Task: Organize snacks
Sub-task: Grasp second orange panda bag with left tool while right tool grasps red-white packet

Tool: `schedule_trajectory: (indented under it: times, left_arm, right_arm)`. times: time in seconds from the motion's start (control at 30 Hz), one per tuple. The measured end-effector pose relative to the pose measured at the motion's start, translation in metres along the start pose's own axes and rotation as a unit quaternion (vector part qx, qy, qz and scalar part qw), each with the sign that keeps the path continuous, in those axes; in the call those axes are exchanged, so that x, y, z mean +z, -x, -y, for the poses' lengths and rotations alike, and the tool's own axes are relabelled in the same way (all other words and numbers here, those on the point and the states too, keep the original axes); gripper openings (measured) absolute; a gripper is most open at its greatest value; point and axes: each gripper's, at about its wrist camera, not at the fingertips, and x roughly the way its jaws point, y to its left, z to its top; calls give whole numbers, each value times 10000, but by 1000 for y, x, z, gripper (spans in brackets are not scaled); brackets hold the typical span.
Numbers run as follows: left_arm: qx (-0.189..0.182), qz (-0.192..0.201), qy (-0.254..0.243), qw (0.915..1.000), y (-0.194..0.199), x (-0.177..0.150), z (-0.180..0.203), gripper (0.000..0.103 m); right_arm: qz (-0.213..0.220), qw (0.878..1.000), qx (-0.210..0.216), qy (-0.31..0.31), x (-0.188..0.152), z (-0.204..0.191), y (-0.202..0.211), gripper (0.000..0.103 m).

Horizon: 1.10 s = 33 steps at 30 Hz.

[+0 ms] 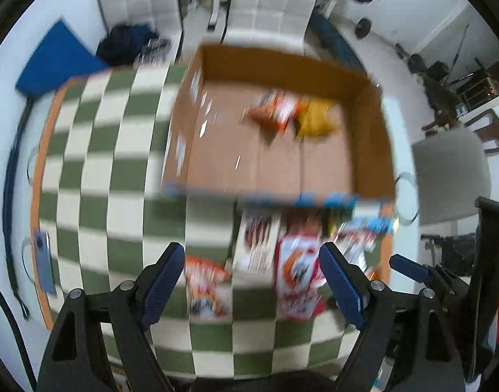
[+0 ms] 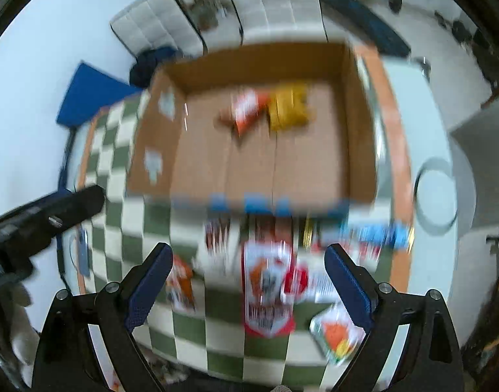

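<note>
Two snack packets (image 1: 291, 114) lie in the cardboard box (image 1: 373, 137), the rest crowd the counter (image 1: 118, 170) before it; left gripper (image 1: 252, 281) and right gripper (image 2: 249, 281) both hang spread and empty, and overlapping packets risk a double grasp.

My left gripper (image 1: 252, 285) wears ribbed blue pads on matt black plastic. The cardboard box (image 1: 373, 137) is plain brown; the checked tablecloth (image 1: 112, 176) looks like matt cloth; snack packets (image 2: 269, 290) look glossy.
</note>
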Motion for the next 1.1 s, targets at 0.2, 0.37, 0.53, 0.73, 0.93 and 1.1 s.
schedule_trajectory:
  times: [0.2,0.37,0.53,0.73,0.93,1.1]
  left_arm:
    - [215,-774,271,9964,-71,-53,-34,84]
    - [310,-1180,382,9918,-117,-70,-49,84]
    - [343,-1489,365,9876,-154,-73,-52,84]
    - [463,-1773,373,9824,-189,-69,-58,84]
    - [670,-1686,222,9831,-196,-68,-54,62]
    - [717,-1602,192,9843,-192,-67,-40,42]
  right_arm:
    - [-619,9976,71,-301,-57,18,-74,96]
    - [-786,9961,28,-411,-60,27,-107,96]
    - [-997,9943,-107,-367,-58,29,-140,96]
    - [-1243,9914,-160,-371,-57,24,-173,96]
    - [-1397,9891,-344,-317,-58,10,-201,96]
    - [-1343,9875,-790,-237,-58,-9,-214,96]
